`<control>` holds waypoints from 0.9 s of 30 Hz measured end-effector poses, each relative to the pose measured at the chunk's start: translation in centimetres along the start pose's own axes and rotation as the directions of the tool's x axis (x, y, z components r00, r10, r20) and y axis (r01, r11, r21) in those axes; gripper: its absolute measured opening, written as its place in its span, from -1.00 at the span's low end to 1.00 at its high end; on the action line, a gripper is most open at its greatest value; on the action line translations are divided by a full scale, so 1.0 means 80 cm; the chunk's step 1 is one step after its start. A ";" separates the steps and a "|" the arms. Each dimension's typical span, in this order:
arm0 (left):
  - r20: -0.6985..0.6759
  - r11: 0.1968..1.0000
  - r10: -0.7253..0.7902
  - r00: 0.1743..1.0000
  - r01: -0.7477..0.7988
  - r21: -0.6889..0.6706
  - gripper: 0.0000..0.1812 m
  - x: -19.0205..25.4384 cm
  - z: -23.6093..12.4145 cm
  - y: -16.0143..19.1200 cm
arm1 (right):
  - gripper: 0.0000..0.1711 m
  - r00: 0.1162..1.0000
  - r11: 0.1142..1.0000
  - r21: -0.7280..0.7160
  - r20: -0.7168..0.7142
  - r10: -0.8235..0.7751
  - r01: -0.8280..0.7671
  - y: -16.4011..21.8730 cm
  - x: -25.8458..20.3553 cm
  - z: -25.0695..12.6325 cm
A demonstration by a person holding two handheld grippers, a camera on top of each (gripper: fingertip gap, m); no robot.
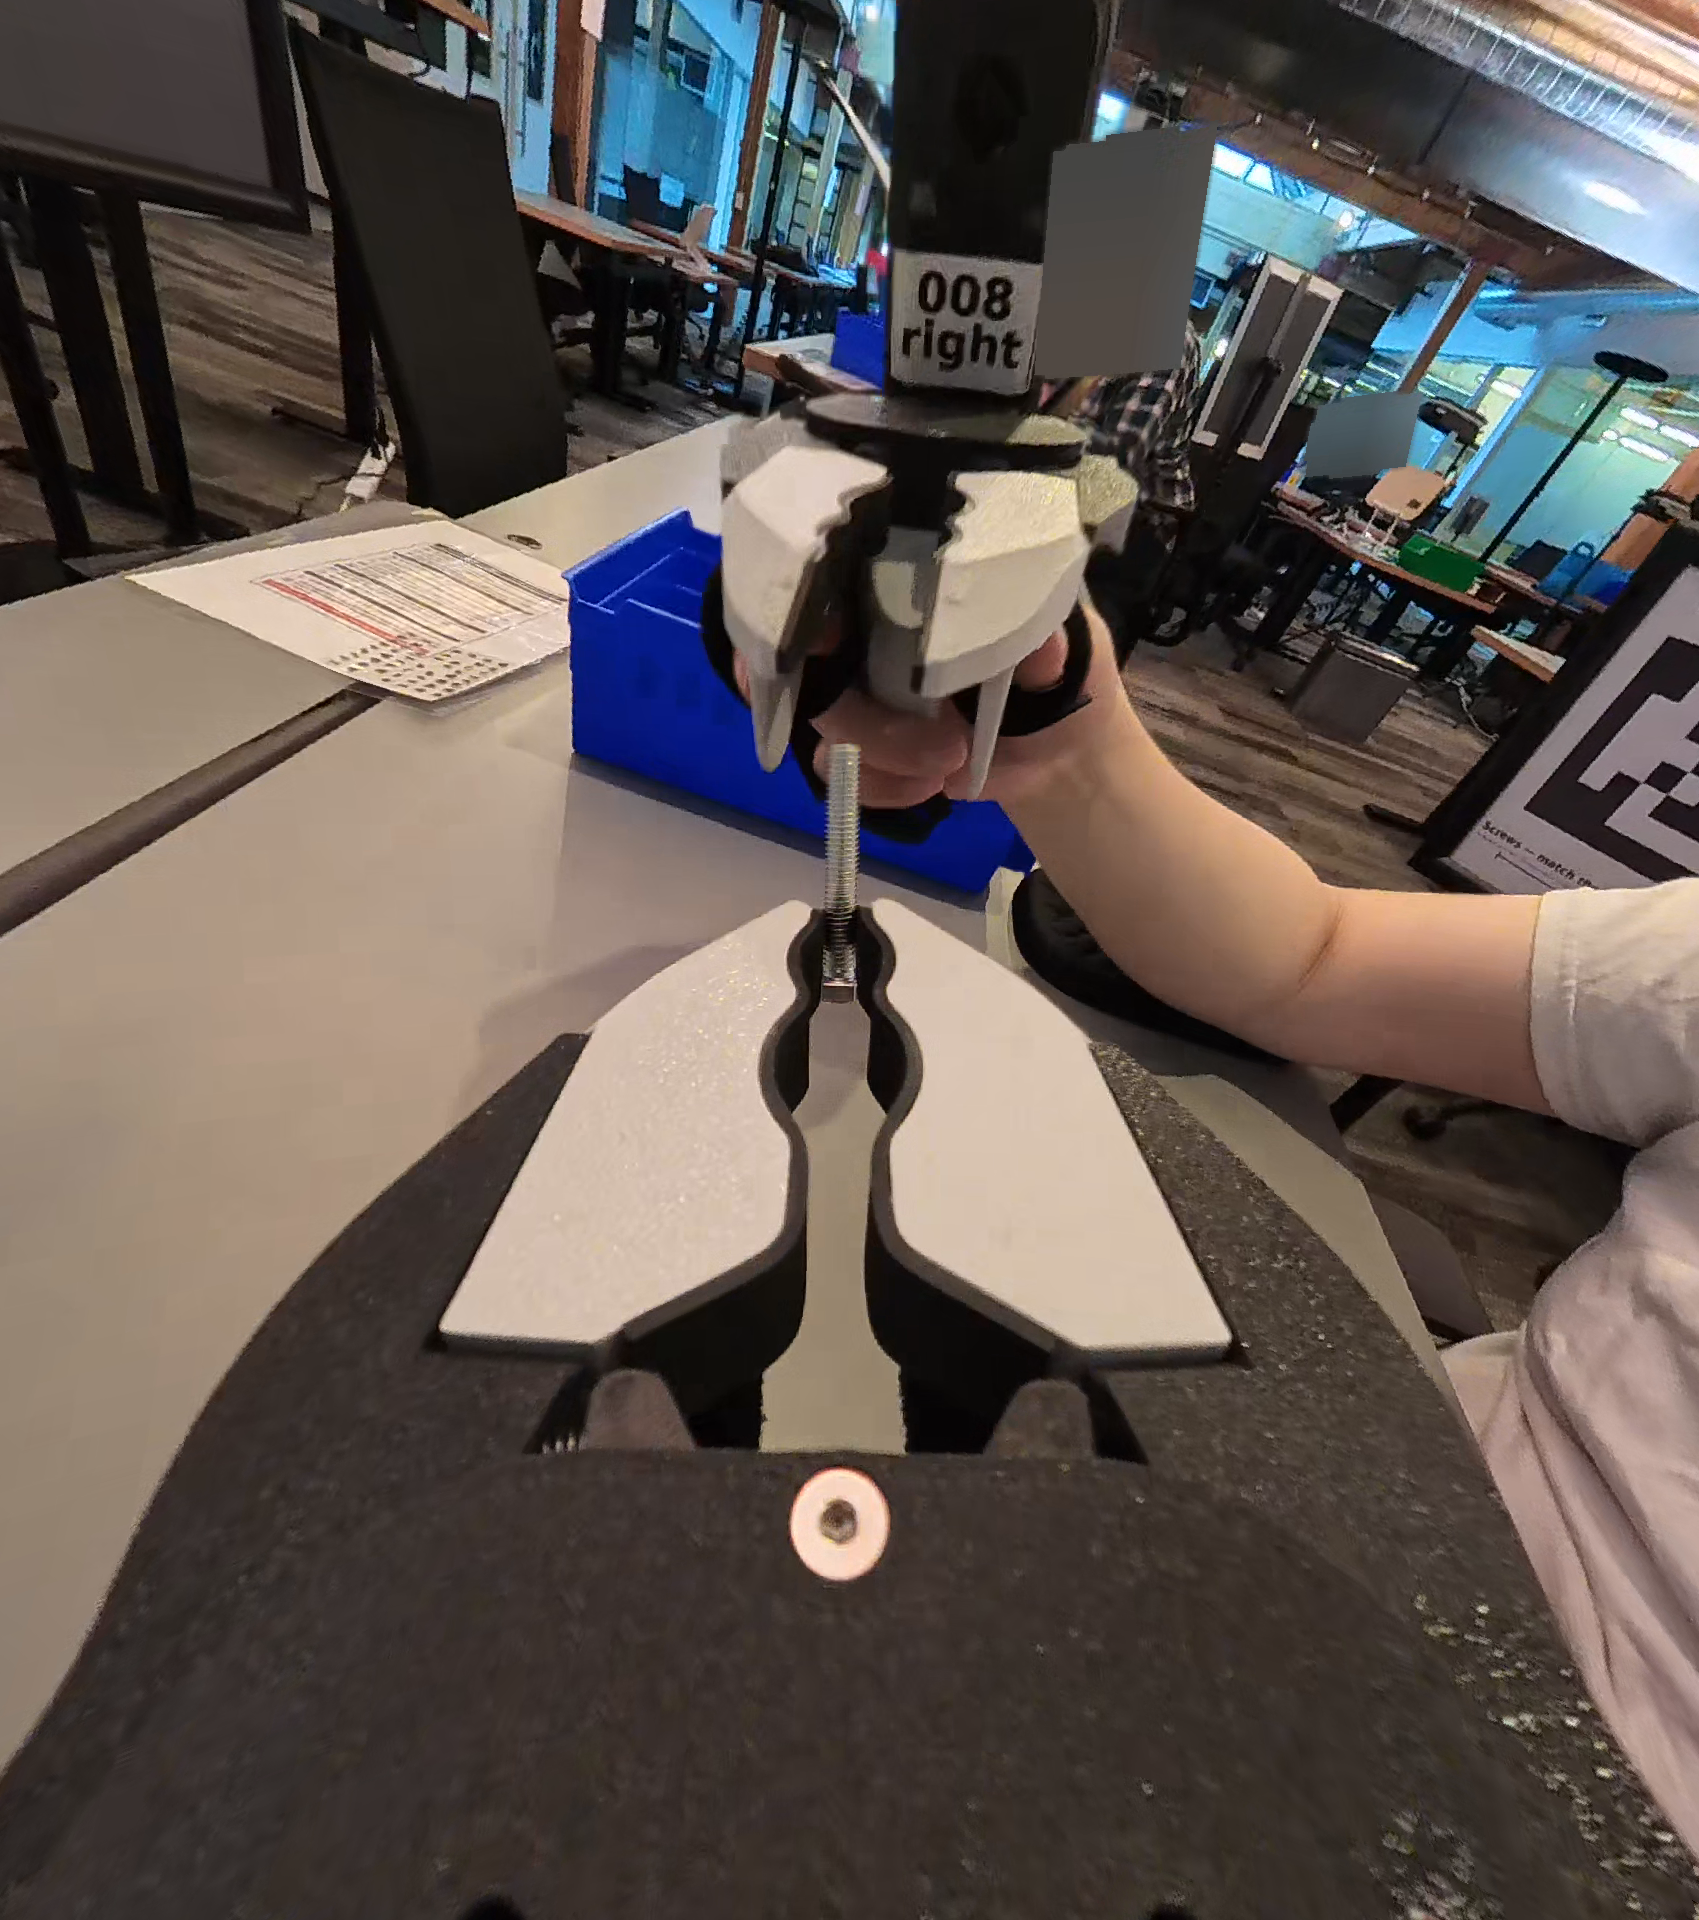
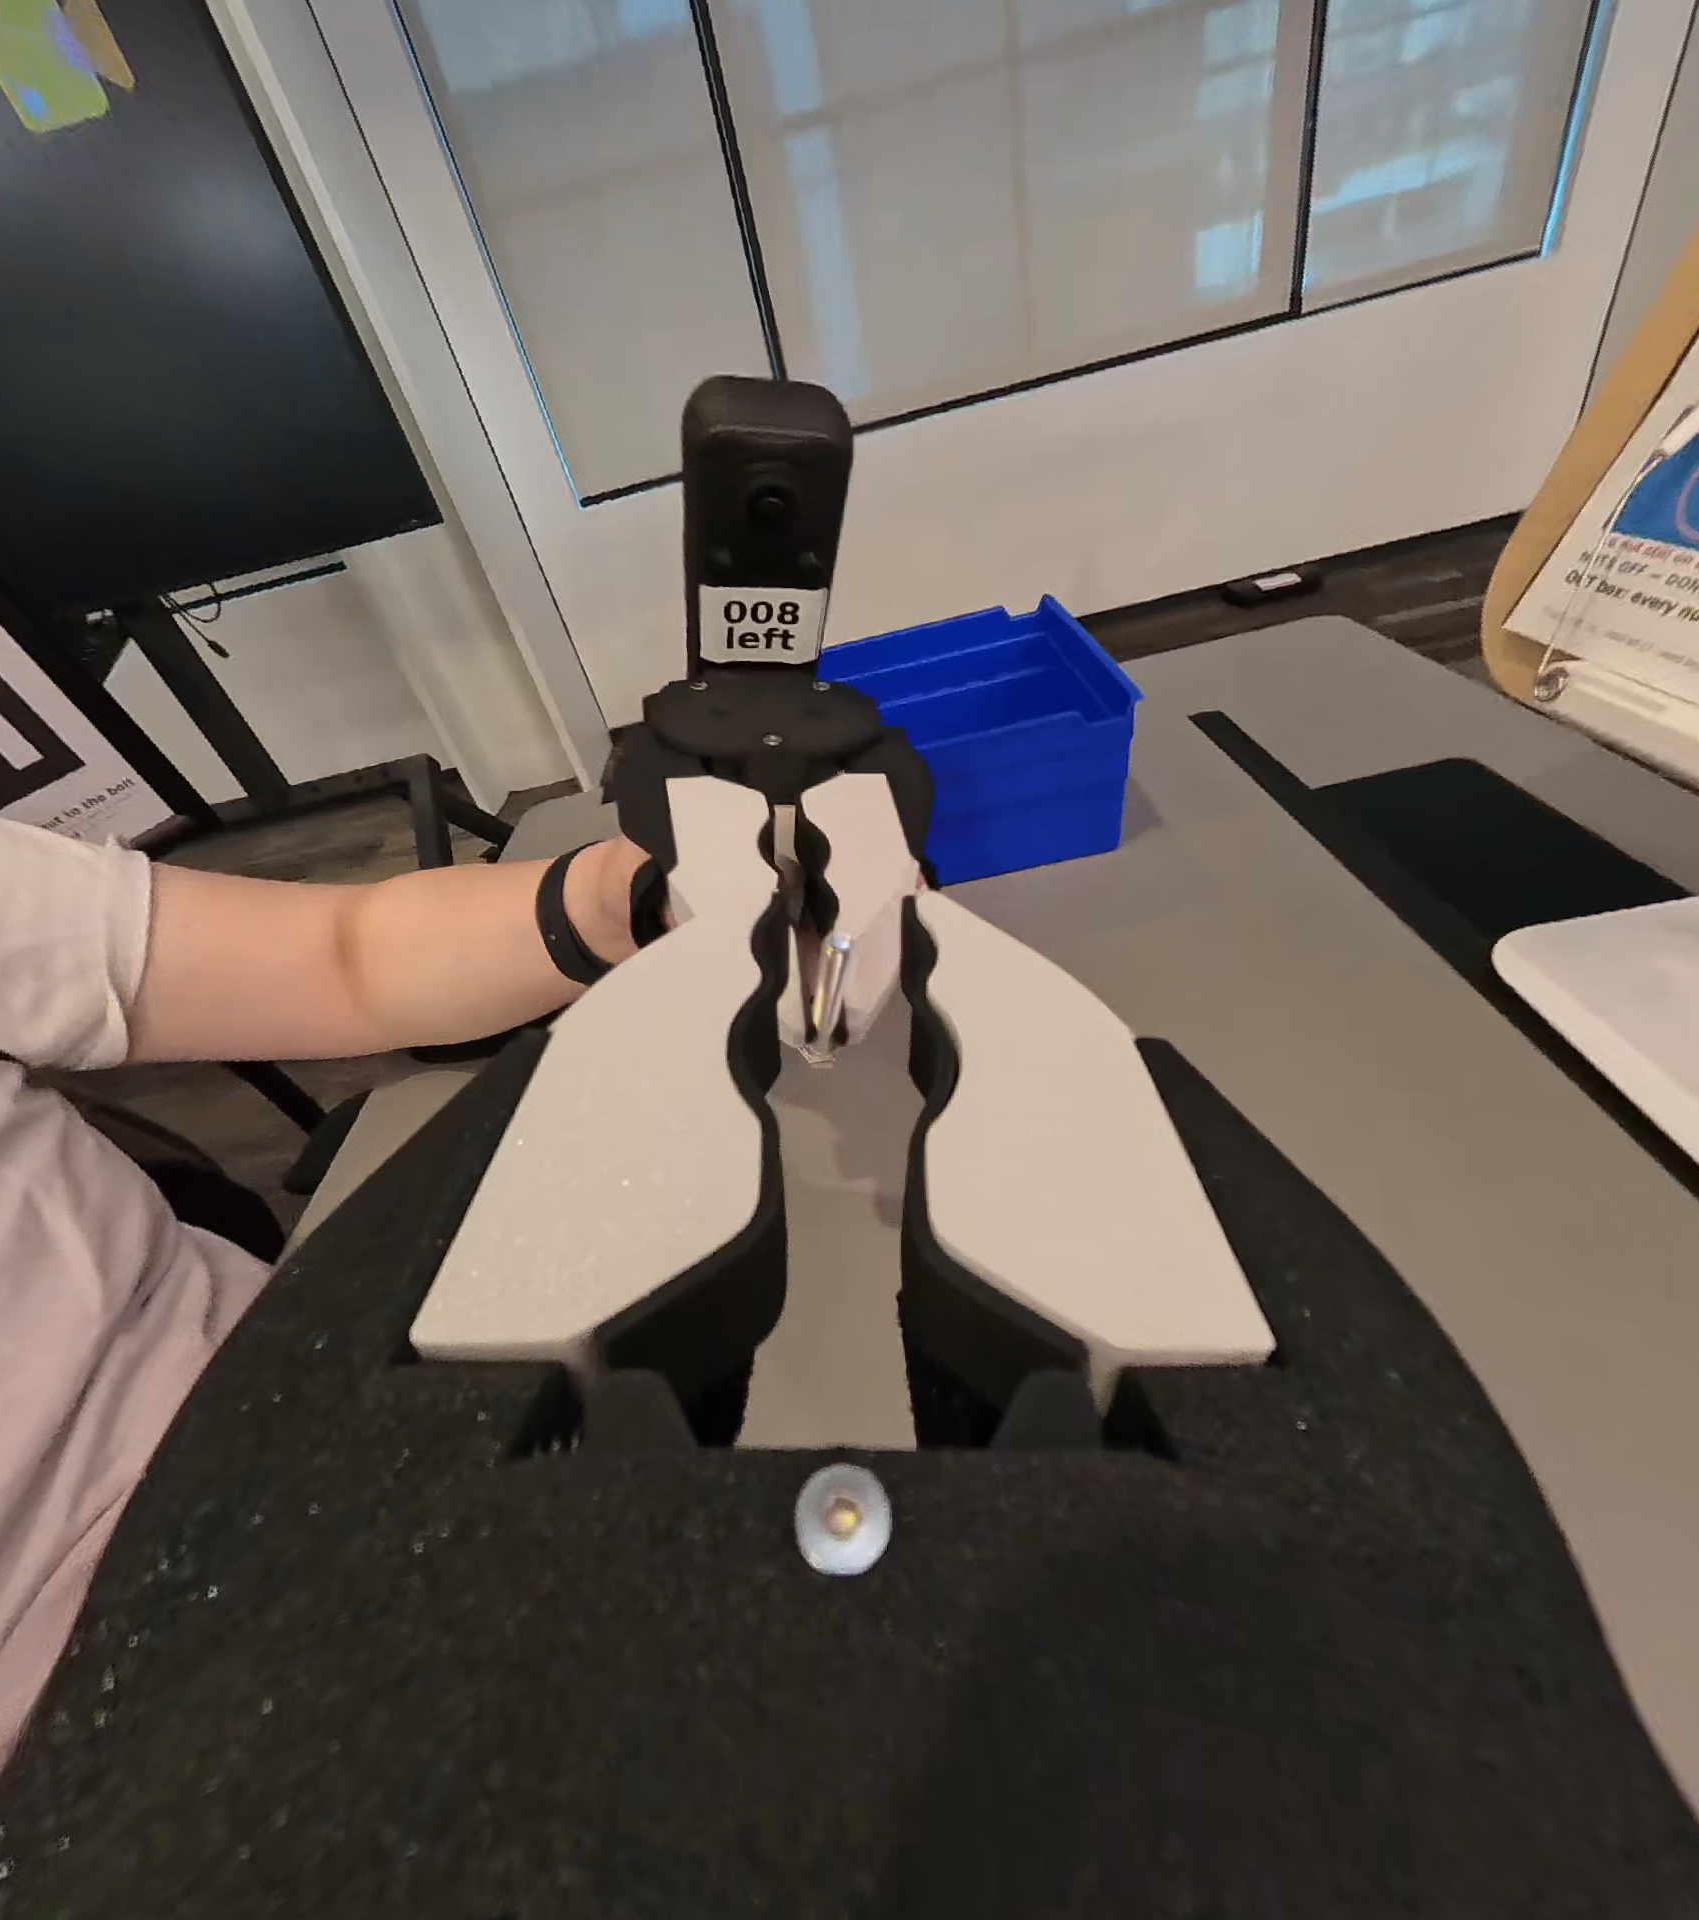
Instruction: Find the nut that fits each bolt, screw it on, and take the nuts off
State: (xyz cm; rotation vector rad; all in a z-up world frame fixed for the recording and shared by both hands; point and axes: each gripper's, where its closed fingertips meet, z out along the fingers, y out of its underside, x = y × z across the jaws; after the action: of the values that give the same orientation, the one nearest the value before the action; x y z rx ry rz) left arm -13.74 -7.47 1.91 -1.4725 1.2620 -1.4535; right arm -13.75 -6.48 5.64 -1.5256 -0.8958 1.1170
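Stretching across both views, the grey table (image 1: pixel 201 987) carries everything else. On it, past the grippers, stands a blue bin (image 1: pixel 658 686), seen in the right wrist view too (image 2: pixel 1011 748); what lies inside cannot be made out. A printed sheet (image 1: pixel 388 613) lies flat on the table to the left of the bin in the left wrist view. A board with a black-and-white square marker (image 1: pixel 1676 748) stands off the table's right edge, and in the right wrist view an instruction card (image 2: pixel 1676 540) leans on a white stand at the right.

The left gripper (image 1: pixel 840 914) fills the lower part of its own view, its white fingers (image 1: pixel 679 1122) drawn narrow and clamped on the head end of a threaded bolt (image 1: pixel 842 831). The bolt rises from between the tips, pointing away toward the other gripper. In the right wrist view this same gripper (image 2: pixel 829 1029) comes in from the far side, tips down, with the bolt (image 2: pixel 832 987) as a short bright rod between its tips.

The right gripper (image 1: pixel 881 738) hangs over the free end of the bolt, held by a hand (image 1: pixel 918 748). Its jaws stand part open, with the bolt's tip just between and below them; in its own view (image 2: pixel 840 966) the fingers (image 2: pixel 616 1143) flank the bolt without touching it. A nut on the thread cannot be told.
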 end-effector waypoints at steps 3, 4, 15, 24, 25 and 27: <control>-0.003 0.999 -0.015 1.000 0.015 0.033 -0.95 0.000 -0.003 -0.001 | -0.79 1.000 1.000 -0.001 0.002 0.012 -0.012 0.007 0.004 0.005; -0.009 0.999 -0.026 1.000 0.026 0.043 -0.95 0.000 -0.004 -0.002 | -0.79 1.000 1.000 -0.002 0.003 0.018 -0.018 0.010 0.004 0.007; -0.013 0.998 -0.041 0.999 0.042 0.053 -0.95 -0.001 -0.004 0.006 | -0.94 0.996 0.997 -0.027 0.059 0.072 -0.071 0.027 -0.002 0.022; -0.051 0.998 -0.063 0.997 0.064 0.029 -0.86 0.002 0.000 0.012 | -0.94 0.993 0.996 -0.015 0.072 0.091 -0.090 0.026 -0.002 0.023; -0.051 0.998 -0.062 0.997 0.063 0.022 -0.86 0.003 0.001 0.014 | -0.94 0.993 0.996 -0.022 0.073 0.089 -0.088 0.027 -0.002 0.024; -0.046 0.998 -0.060 0.997 0.061 0.014 -0.88 0.002 0.003 0.015 | -0.94 0.993 0.996 -0.028 0.077 0.091 -0.089 0.029 -0.002 0.024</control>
State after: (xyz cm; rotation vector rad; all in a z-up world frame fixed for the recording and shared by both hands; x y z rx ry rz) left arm -13.73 -8.03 0.77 -1.4862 1.2400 -1.5418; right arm -15.66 -6.61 3.30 -1.5643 -0.9038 1.2419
